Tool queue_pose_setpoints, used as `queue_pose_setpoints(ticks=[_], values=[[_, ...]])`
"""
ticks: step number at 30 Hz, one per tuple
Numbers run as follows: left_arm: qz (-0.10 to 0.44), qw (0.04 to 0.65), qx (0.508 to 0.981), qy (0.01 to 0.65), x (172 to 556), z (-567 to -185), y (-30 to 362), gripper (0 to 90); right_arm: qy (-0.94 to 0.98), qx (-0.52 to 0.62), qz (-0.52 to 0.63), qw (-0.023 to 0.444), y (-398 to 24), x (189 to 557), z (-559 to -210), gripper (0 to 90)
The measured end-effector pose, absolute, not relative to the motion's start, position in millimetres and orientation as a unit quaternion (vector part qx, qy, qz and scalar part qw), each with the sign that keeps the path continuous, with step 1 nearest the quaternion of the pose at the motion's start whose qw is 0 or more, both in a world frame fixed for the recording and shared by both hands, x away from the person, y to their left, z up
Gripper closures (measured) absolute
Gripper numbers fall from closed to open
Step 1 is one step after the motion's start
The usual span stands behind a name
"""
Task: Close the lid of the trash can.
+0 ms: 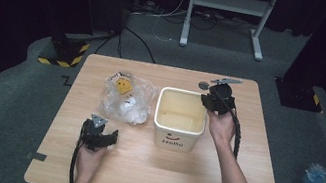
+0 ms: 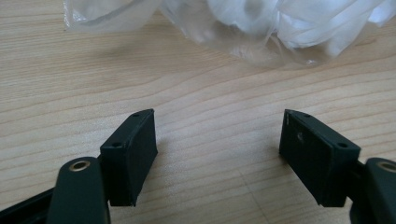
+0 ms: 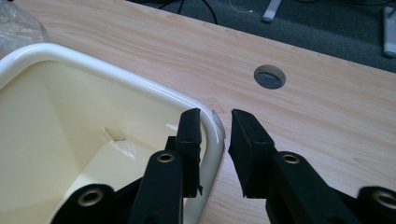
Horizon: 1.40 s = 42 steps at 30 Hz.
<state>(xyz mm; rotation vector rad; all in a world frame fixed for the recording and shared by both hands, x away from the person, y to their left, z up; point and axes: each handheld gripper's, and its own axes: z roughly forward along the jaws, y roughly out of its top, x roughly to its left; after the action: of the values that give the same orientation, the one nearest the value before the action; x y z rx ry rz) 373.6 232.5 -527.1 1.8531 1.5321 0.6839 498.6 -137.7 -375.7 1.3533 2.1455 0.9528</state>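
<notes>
The left gripper (image 1: 101, 137) hovered spread wide over bare table (image 1: 147, 170), near a crumpled clear plastic bag (image 1: 127, 98). The right gripper (image 3: 215, 123) straddled the far right corner rim of the cream bin (image 1: 179, 120) marked "Hello", jaws slightly parted, not pinching.

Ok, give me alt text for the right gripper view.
The right claw straddles the rim of a cream bin at its corner, one jaw inside, one outside, with a slight gap showing at the outer pad. Behind lies a wooden table with a round cable hole.
</notes>
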Motion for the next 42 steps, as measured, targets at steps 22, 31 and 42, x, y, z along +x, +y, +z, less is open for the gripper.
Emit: queue_pose_setpoints(ticks=[22, 31, 42], values=[[0.259, 0.316, 0.703, 0.582, 374, -527, 232, 27.6, 0.764, 0.485, 0.378, 0.195, -148, 498, -375, 42.3], [0.259, 0.316, 0.703, 0.582, 374, -527, 232, 27.6, 0.763, 0.472, 0.397, 0.195, -154, 493, -371, 42.0], [0.259, 0.316, 0.703, 0.582, 373, -527, 232, 27.6, 0.756, 0.468, 0.414, 0.194, -168, 485, -370, 42.1]])
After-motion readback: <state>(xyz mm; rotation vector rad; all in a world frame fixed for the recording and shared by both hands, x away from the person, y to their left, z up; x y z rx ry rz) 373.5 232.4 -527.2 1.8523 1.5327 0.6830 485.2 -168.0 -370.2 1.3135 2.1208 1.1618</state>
